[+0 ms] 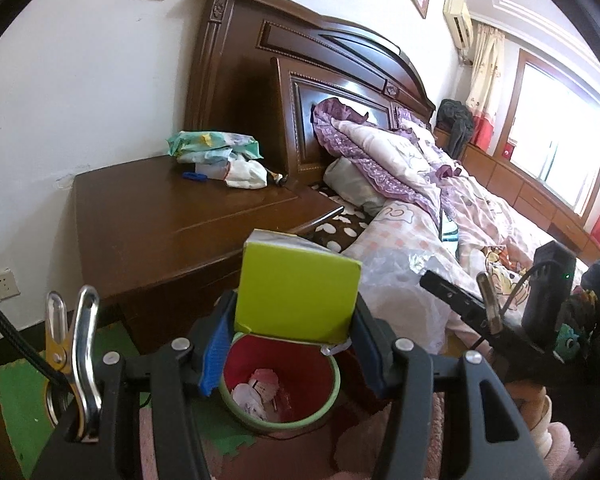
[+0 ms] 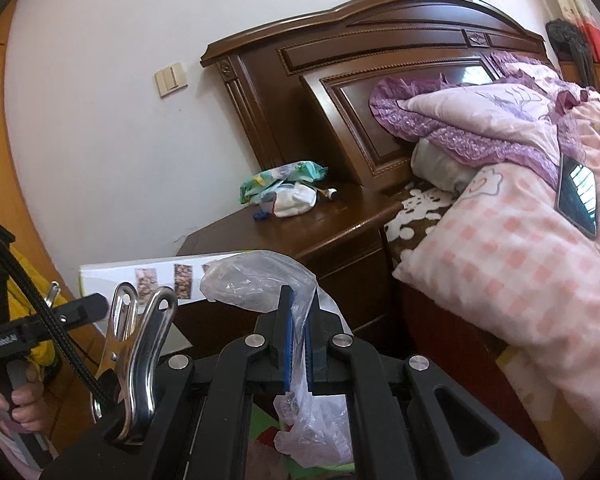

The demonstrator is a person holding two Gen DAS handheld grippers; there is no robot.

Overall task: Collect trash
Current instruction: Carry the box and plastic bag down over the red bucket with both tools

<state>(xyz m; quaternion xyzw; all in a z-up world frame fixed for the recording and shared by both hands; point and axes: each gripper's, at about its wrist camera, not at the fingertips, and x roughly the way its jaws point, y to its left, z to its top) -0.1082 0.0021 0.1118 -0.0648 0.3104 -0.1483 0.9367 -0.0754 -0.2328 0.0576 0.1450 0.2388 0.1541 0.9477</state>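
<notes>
Now one green box (image 1: 296, 288) clamped in left tongs (image 1: 294, 344), one plastic bag (image 2: 300, 280) pinched in right tongs (image 2: 297, 320), one bin (image 1: 280, 384).

Box over bin, bag beside it

A carton (image 1: 298, 286) sits between the left gripper's fingers (image 1: 212, 354), with the wastebasket (image 1: 278, 384) directly below them and the nightstand (image 1: 172, 216) beyond; a plastic bag (image 2: 300, 312) hangs between the right gripper's fingers (image 2: 286, 344), bed (image 2: 520, 248) to their right.

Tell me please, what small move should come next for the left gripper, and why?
Probably open the left gripper: it grips the yellow-green cardboard box above the red bin with a green rim, which already holds crumpled paper, so the box should drop in.
</notes>
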